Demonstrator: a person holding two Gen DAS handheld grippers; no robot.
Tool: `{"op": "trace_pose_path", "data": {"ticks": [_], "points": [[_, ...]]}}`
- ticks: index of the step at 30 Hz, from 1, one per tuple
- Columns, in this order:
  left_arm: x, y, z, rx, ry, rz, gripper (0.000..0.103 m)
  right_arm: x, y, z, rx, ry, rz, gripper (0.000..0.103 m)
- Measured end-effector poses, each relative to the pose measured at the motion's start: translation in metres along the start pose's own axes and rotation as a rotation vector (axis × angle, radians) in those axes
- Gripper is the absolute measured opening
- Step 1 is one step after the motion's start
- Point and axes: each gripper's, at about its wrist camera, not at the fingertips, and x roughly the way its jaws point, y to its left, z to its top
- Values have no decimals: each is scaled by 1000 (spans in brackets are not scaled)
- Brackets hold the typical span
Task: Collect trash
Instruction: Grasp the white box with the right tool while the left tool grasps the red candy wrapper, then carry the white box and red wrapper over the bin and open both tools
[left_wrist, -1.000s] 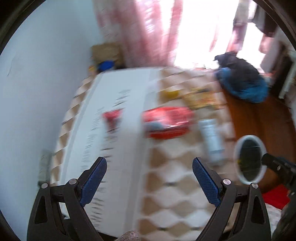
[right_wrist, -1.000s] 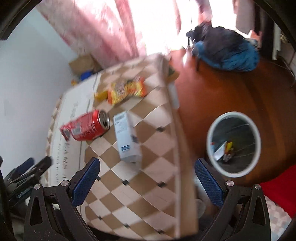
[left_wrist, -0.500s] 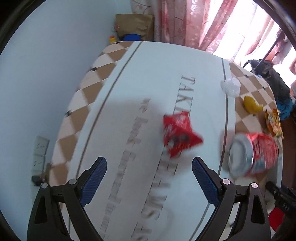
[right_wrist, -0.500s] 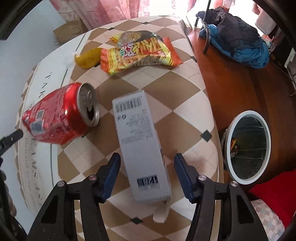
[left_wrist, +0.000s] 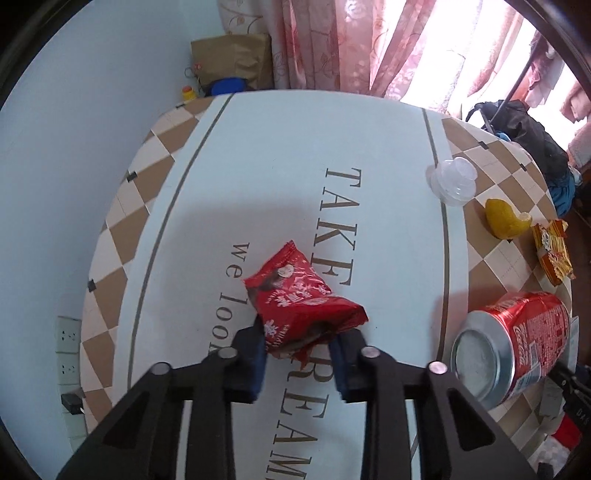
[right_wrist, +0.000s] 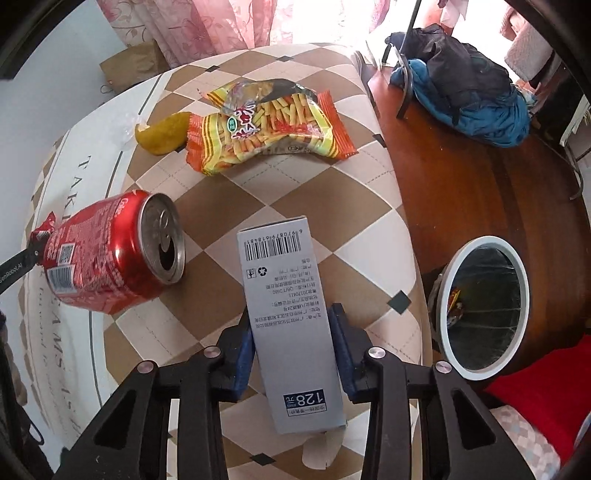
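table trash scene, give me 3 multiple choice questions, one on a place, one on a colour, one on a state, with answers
1. Where is the white-rimmed bin?
A. on the table
B. on the wooden floor beside the table
C. under the curtain

2. What colour is the wrapper at the left gripper?
A. red
B. green
C. blue

3. How is the soda can lying?
A. upright, sealed
B. on its side, mouth open
C. crushed flat

Answers:
1. B, it stands below the table edge in the right wrist view.
2. A, the foil is red with white print.
3. B, its opened top faces the grey box held by the right gripper.
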Motion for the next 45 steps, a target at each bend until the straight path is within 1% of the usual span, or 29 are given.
{"op": "trace_pose_path", "data": {"ticks": [4, 9, 13, 16, 19, 22, 25, 28, 31, 32, 33, 34, 36, 38, 41, 43, 45], "points": [[-19, -1, -10, 22, -47, 23, 20, -9, -4, -8, -7, -20, 14, 39], [-50, 3, -26, 16, -104, 34, 18, -34, -4, -25, -17, -61, 50, 39], [-85, 0, -41, 27, -166, 49, 18, -59, -7, -38, -33, -110, 74, 39], [-117, -7, -54, 43, -216, 52, 18, -87, -10, -49, -35, -162, 103, 39], [-148, -17, -65, 51, -257, 35, 18, -114, -16, -55, -24, -209, 136, 39], [-178, -35, -74, 63, -291, 1, 18, -143, -27, -63, -11, -260, 173, 39], [-206, -59, -79, 84, -330, -42, 18, -173, -51, -71, 13, -312, 204, 39], [-230, -94, -81, 125, -361, -86, 18, -198, -85, -81, 49, -357, 219, 39], [-247, -138, -82, 182, -387, -137, 18, -213, -124, -91, 96, -386, 219, 39], [-253, -159, -83, 208, -394, -161, 18, -217, -141, -96, 114, -392, 214, 39], [-255, -171, -83, 220, -396, -174, 18, -220, -160, -101, 135, -397, 206, 39], [-256, -188, -84, 240, -397, -192, 18, -221, -173, -105, 149, -399, 199, 39], [-253, -228, -85, 283, -386, -227, 18, -219, -212, -112, 189, -393, 176, 39], [-246, -262, -86, 314, -361, -263, 18, -214, -247, -118, 223, -382, 151, 39], [-227, -319, -90, 368, -299, -314, 18, -192, -300, -126, 286, -341, 126, 39], [-209, -359, -94, 406, -241, -344, 18, -174, -329, -131, 323, -310, 116, 39], [-184, -395, -97, 432, -158, -383, 18, -150, -358, -134, 360, -270, 122, 39]]}}
